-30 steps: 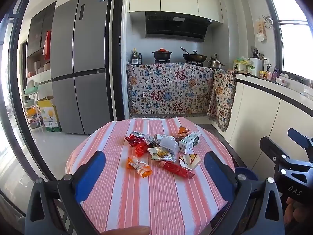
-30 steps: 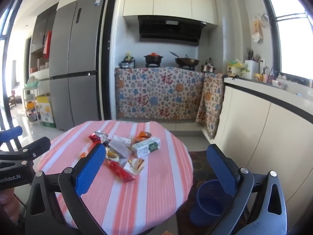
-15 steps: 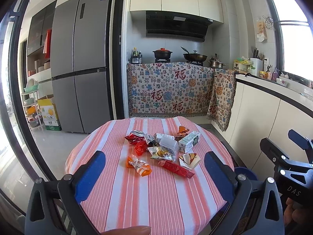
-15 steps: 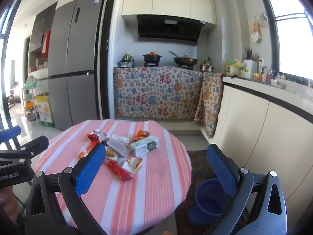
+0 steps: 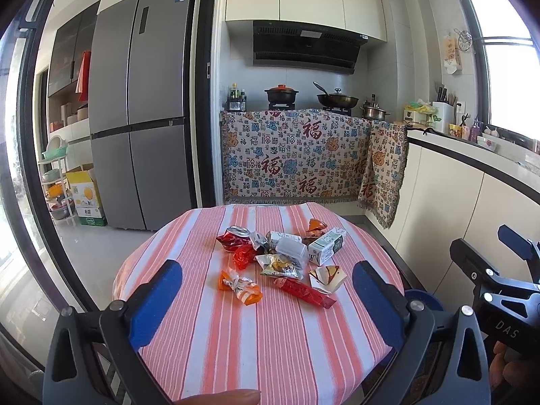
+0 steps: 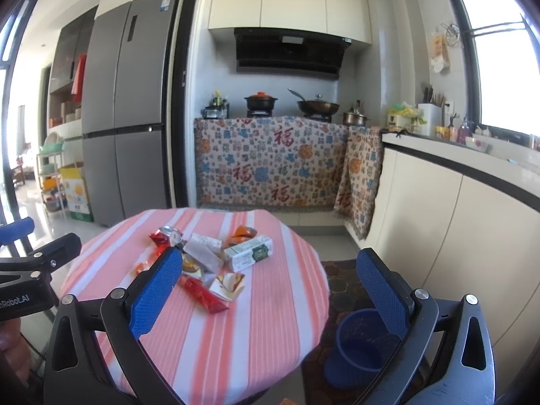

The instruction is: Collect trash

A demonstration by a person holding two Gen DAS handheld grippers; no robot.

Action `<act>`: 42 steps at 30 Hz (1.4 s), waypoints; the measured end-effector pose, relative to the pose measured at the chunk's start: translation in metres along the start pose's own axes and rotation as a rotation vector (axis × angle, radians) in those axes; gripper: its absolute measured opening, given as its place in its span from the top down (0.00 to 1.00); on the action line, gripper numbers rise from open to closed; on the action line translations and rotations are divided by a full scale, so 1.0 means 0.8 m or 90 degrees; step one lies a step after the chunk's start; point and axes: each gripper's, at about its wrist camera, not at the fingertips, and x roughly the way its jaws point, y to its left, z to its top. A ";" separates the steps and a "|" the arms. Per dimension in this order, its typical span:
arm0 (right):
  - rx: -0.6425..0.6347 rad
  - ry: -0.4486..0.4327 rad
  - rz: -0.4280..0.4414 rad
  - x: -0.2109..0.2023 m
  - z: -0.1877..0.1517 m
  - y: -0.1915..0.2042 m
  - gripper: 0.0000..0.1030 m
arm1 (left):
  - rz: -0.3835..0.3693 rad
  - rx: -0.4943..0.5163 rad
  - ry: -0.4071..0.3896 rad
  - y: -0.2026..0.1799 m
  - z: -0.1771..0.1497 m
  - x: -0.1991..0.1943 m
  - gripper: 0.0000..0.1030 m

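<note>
On the round striped table (image 5: pixel 236 337) trash is lying in a pile (image 5: pixel 283 256): a crushed red can (image 5: pixel 233 238), a green and white carton (image 5: pixel 327 246) and a long red wrapper (image 5: pixel 305 292). Both grippers are hanging wide open and empty, the left (image 5: pixel 266 298) and the right (image 6: pixel 270 280). "DAS" is showing on the right one, "Robot.AI" on the left. Down on the floor to the right, a blue bin (image 6: pixel 354 347) is standing.

We hold both grippers level, side by side, pointing forward. Left gripper (image 5: pixel 266 298): jaws spread wide, nothing between the blue pads (image 5: pixel 153 305). Right gripper (image 6: pixel 270 295): jaws equally wide, empty. A fingertip (image 5: pixel 219 397) shows at the bottom edge of the left view; part of a hand (image 6: pixel 10 354) under the left gripper in the right view.
</note>
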 end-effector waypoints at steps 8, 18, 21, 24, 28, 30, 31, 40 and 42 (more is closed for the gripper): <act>-0.002 0.002 0.000 0.002 -0.002 0.001 0.00 | -0.001 -0.001 0.001 -0.001 0.000 0.000 0.00; -0.001 0.000 0.000 0.002 -0.005 0.003 0.00 | -0.002 -0.001 0.000 -0.001 0.004 -0.001 0.00; 0.000 0.000 -0.001 0.002 -0.006 0.003 0.00 | -0.002 -0.002 0.001 -0.001 0.004 -0.002 0.00; 0.000 0.001 0.000 0.003 -0.008 0.003 0.00 | -0.002 -0.001 0.002 -0.001 0.004 -0.001 0.00; -0.001 0.004 0.001 0.005 -0.010 0.003 0.00 | -0.003 -0.001 0.002 -0.001 0.004 -0.001 0.00; 0.000 0.004 0.001 0.005 -0.011 0.002 0.00 | -0.002 -0.002 0.001 -0.001 0.004 -0.001 0.00; 0.000 0.003 0.001 0.004 -0.010 0.002 0.00 | -0.002 -0.002 0.001 -0.001 0.004 -0.001 0.00; 0.001 0.004 0.000 0.004 -0.011 0.001 0.00 | -0.002 -0.002 0.002 -0.002 0.005 -0.001 0.00; 0.001 0.004 0.000 0.004 -0.011 0.001 0.00 | -0.002 -0.002 0.002 -0.002 0.005 -0.001 0.00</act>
